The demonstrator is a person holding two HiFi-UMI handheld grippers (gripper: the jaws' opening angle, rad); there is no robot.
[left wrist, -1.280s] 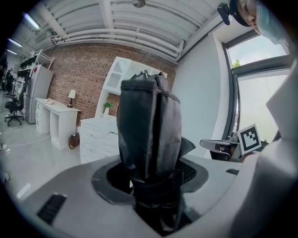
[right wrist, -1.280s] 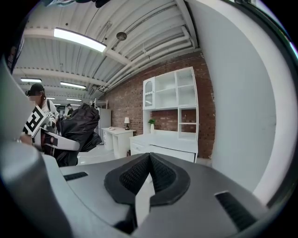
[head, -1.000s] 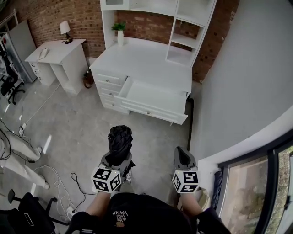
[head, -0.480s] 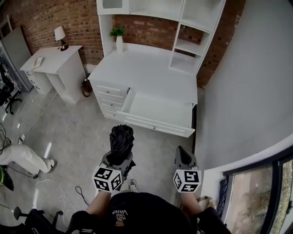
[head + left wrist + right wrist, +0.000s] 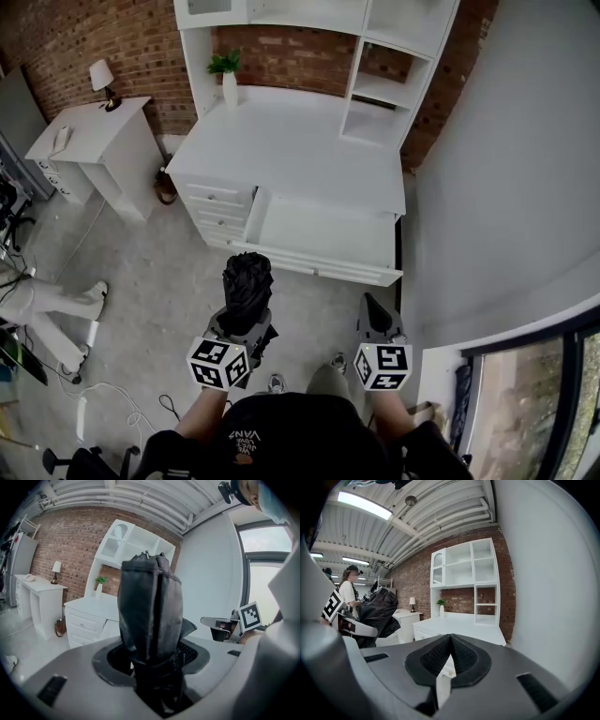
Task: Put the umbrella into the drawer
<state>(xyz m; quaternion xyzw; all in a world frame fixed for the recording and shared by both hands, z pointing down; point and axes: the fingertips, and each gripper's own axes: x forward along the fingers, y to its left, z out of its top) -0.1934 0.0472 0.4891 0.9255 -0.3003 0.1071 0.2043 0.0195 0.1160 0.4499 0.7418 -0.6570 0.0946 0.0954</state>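
1. One folded black umbrella (image 5: 247, 281) is clamped in the left tool (image 5: 242, 323) and sticks out past its jaws toward the far side.
2. The right tool (image 5: 372, 314), just to its right, has its jaws together with nothing between them.
3. The open drawer (image 5: 328, 230) of the white counter (image 5: 291, 141) lies farther off, apart from the umbrella.

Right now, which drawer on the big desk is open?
The wide drawer under the desktop, pulled out toward you; the small stacked drawers left of it are shut.

Umbrella (image 5: 247, 279) before drawer (image 5: 323, 231), plant (image 5: 226, 65) behind (on desk (image 5: 291, 131))
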